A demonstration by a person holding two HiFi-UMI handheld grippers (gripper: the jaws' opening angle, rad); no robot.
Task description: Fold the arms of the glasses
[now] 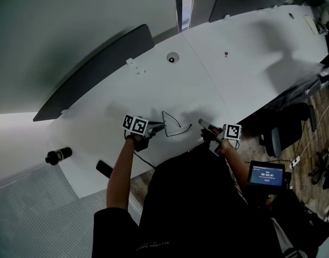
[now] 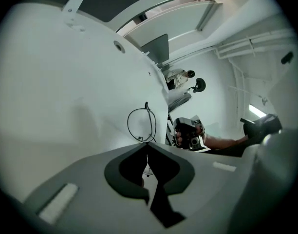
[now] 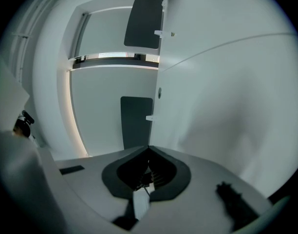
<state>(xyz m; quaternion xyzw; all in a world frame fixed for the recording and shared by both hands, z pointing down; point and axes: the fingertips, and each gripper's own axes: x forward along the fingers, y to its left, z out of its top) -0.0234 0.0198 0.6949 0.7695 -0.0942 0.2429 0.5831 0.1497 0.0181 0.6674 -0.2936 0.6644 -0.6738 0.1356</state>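
Note:
Thin black wire-rimmed glasses (image 1: 172, 125) sit near the front edge of the white table (image 1: 223, 85), arms spread. My left gripper (image 1: 161, 127) is shut on their frame at the left end. In the left gripper view one round lens (image 2: 140, 126) stands just beyond the jaw tips, and another bit of rim shows between the closed jaws of the left gripper (image 2: 147, 145). My right gripper (image 1: 202, 123) rests at the right of the glasses, apart from them. In the right gripper view, the right gripper (image 3: 149, 148) has its jaws closed with nothing between them.
A round grommet (image 1: 172, 58) is set in the middle of the table. Dark chair backs (image 1: 94, 71) stand behind the far edge. A black cylinder (image 1: 58, 155) lies on the floor at the left. A small timer screen (image 1: 266, 174) glows at the right. The table's front edge runs just below both grippers.

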